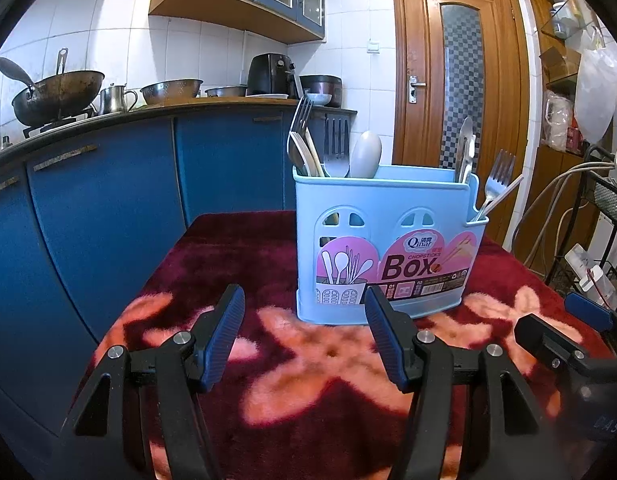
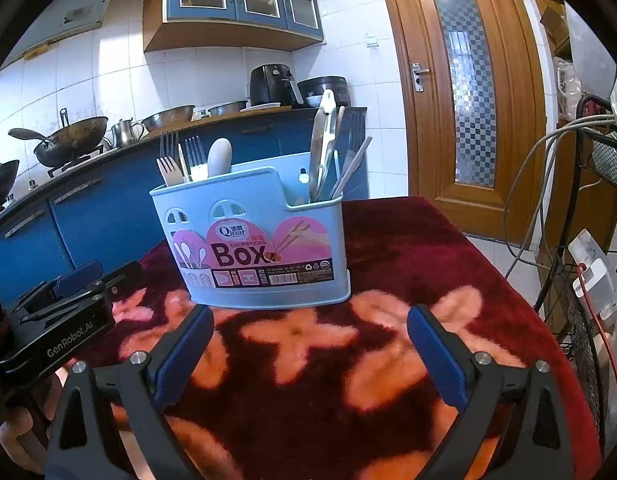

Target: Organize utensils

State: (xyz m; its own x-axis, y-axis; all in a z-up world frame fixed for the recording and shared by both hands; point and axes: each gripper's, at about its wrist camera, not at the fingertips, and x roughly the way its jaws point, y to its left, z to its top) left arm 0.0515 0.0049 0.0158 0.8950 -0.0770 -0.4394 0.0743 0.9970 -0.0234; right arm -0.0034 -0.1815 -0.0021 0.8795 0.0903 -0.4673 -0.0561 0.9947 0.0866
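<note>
The red floral cloth (image 2: pixel 408 240) lies bare in front of and to the right of the blue utensil box (image 2: pixel 252 248), giving open passage. Upright forks (image 1: pixel 334 148) and handles crowd the box top; the blue cabinets (image 1: pixel 108 208) stand close on the left.

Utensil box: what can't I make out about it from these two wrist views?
- Utensil box interior: both views, hidden by its opaque front wall; lower ends of the utensils unseen.
- Back of the box: neither view shows it.
- Small label print: too small to read.
- Table behind the box: blocked by it.
</note>
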